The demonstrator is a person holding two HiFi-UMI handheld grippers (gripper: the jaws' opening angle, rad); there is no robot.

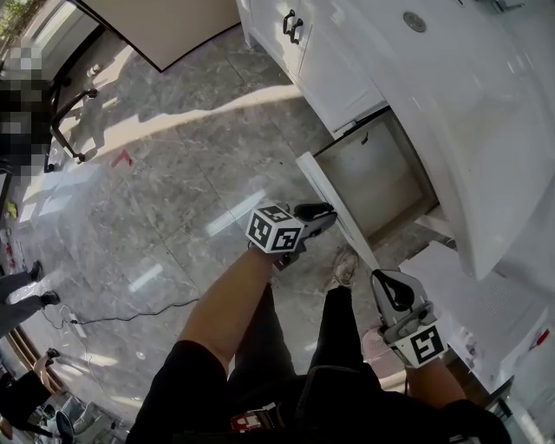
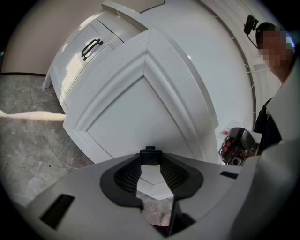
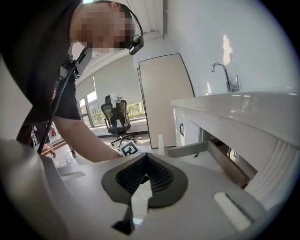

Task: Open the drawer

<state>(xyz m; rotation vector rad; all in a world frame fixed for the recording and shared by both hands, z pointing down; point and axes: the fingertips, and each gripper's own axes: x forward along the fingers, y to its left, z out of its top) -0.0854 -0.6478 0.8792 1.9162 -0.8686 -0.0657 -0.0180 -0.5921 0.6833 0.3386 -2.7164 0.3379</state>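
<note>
The white drawer point(image 1: 381, 173) stands pulled out from under the vanity, its front panel point(image 1: 334, 204) toward me. My left gripper point(image 1: 323, 211) is at that panel. In the left gripper view the gripper point(image 2: 150, 163) is shut on the drawer's small black handle point(image 2: 150, 154), with the white drawer front point(image 2: 140, 108) filling the view behind it. My right gripper point(image 1: 392, 284) hangs lower right, apart from the drawer. Its jaws point(image 3: 146, 161) are shut with nothing in them, and the open drawer point(image 3: 201, 150) lies ahead of it.
The white vanity top point(image 1: 451, 78) with its sink overhangs the drawer, and a tap point(image 3: 225, 75) stands on it. Cabinet doors with black handles point(image 1: 292, 26) lie further along. A cable point(image 1: 130, 316) runs over the marble floor. An office chair point(image 3: 117, 119) is far back.
</note>
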